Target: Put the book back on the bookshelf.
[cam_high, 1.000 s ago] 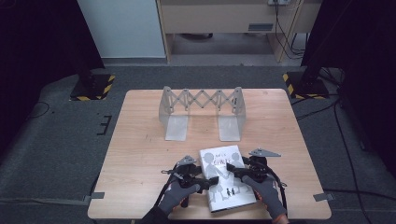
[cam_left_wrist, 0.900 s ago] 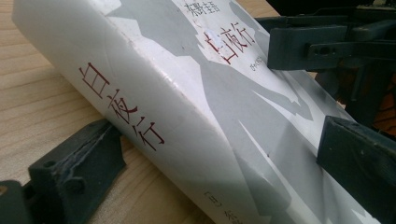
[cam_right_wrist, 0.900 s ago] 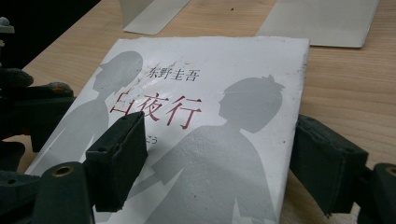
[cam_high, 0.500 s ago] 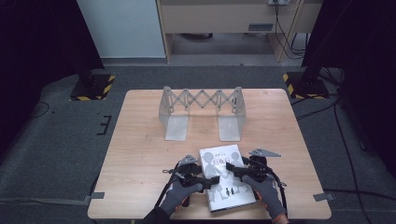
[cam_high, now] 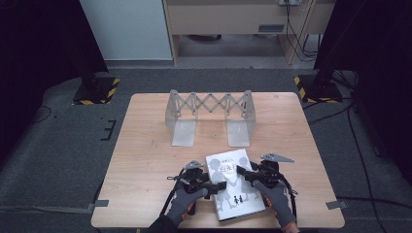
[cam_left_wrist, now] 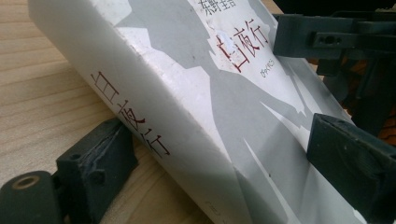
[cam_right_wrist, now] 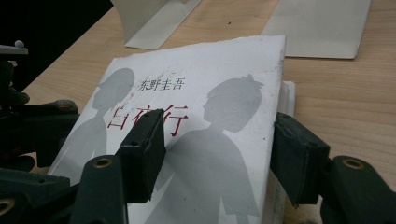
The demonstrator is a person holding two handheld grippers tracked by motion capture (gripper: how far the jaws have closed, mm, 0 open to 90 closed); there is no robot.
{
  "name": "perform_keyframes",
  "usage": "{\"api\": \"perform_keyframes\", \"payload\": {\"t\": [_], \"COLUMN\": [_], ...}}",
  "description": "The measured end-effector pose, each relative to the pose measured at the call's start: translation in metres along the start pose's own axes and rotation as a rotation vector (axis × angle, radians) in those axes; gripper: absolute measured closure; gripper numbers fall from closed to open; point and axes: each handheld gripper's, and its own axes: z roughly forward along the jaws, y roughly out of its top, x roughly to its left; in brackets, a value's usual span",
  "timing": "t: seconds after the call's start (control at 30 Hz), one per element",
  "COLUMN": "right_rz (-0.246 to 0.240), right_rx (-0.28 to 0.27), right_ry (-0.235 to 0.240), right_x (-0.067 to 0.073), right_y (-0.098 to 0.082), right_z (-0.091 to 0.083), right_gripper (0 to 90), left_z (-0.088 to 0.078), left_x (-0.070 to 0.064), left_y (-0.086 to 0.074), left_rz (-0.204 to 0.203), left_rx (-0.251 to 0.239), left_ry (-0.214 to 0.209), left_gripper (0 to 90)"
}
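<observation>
High view: a white paperback book (cam_high: 235,184) lies flat on the near edge of the wooden table (cam_high: 145,160), well apart from the folding metal bookstand (cam_high: 210,116) standing toward the far side. The left gripper (cam_high: 214,185) meets the book's spine edge; the right gripper (cam_high: 246,175) is over its cover and fore edge.

Left gripper view: the jaws are parted wide, one low on the table beside the spine, the other above the cover. The book sits between them, not clamped.

Right gripper view: the jaws stand wide, one on the cover near the red title, the other beside the page edge, short of a grip.

Judgement: the step in hand appears to be taking hold of the book, probably to stand it in the bookstand. The next move calls for both grippers closing on the book and a level lift, so the pages do not splay
</observation>
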Motion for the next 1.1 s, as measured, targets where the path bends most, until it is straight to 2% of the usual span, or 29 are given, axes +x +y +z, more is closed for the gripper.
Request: {"api": "perform_keyframes", "payload": {"t": [0.23, 0.37, 0.57, 0.7, 0.77, 0.83, 0.97, 1.1], "right_rz": [-0.032, -0.046, -0.042, -0.043, -0.039, -0.056, -0.048, -0.038], "right_rx": [-0.057, -0.081, -0.144, -0.148, -0.152, -0.149, -0.154, -0.149], "right_ry": [0.020, 0.042, 0.081, 0.090, 0.104, 0.108, 0.117, 0.121], "right_x": [0.004, 0.007, 0.012, 0.013, 0.014, 0.018, 0.016, 0.015], "right_y": [0.004, 0.007, 0.011, 0.012, 0.012, 0.012, 0.013, 0.014], "right_z": [-0.005, -0.009, -0.013, -0.014, -0.014, -0.014, -0.014, -0.014], "right_gripper": [43.5, 44.2, 45.9, 46.2, 46.7, 46.8, 46.8, 46.5], "left_z": [-0.007, -0.012, -0.016, -0.013, -0.010, -0.010, -0.011, -0.013], "left_x": [-0.003, -0.008, -0.014, -0.016, -0.017, -0.018, -0.019, -0.018], "left_y": [0.004, 0.008, 0.012, 0.011, 0.012, 0.012, 0.013, 0.014], "left_rz": [0.026, 0.063, 0.091, 0.082, 0.090, 0.093, 0.100, 0.077], "left_rx": [-0.043, -0.052, -0.084, -0.090, -0.090, -0.099, -0.105, -0.113], "left_ry": [-0.003, -0.006, -0.047, -0.064, -0.069, -0.067, -0.062, -0.075], "left_gripper": [10.9, 12.2, 16.5, 16.5, 16.9, 16.5, 18.1, 21.7]}}
